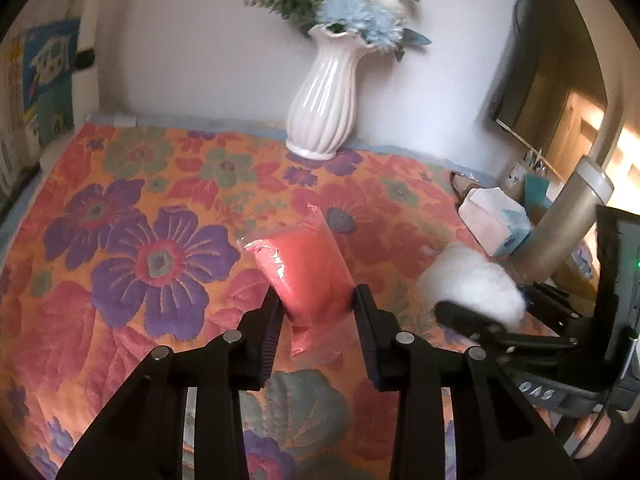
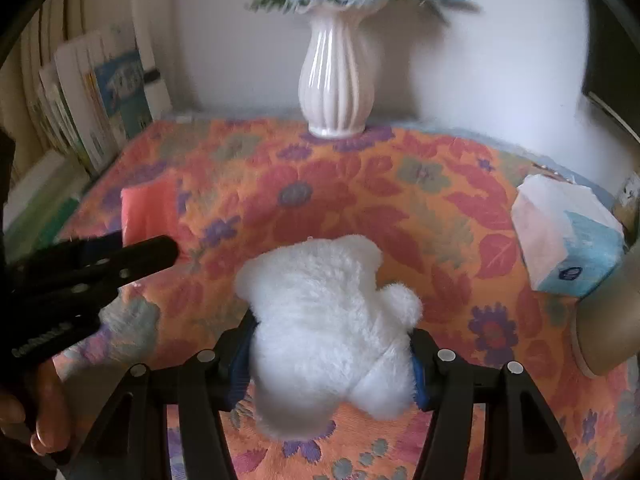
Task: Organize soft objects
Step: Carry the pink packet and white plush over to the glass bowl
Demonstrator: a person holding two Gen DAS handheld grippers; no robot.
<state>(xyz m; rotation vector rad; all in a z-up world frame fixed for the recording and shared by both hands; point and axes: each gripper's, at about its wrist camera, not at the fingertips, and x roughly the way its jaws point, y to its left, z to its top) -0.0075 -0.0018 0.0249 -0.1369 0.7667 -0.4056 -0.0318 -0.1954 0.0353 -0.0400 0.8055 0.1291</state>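
A pink soft pack in clear plastic wrap [image 1: 308, 272] sits between the fingers of my left gripper [image 1: 316, 312], which is shut on its sides over the floral cloth. The pack also shows in the right wrist view [image 2: 148, 212] behind the left gripper [image 2: 132, 256]. My right gripper [image 2: 330, 344] is shut on a white plush toy [image 2: 328, 320] and holds it above the cloth. The plush [image 1: 472, 284] and the right gripper [image 1: 480, 320] show at the right of the left wrist view.
A white ribbed vase [image 1: 324, 108] with blue flowers stands at the back by the wall. A tissue pack [image 2: 568, 236] lies at the right. Books [image 2: 100, 104] stand at the left edge. A grey lamp arm [image 1: 568, 220] rises at the right.
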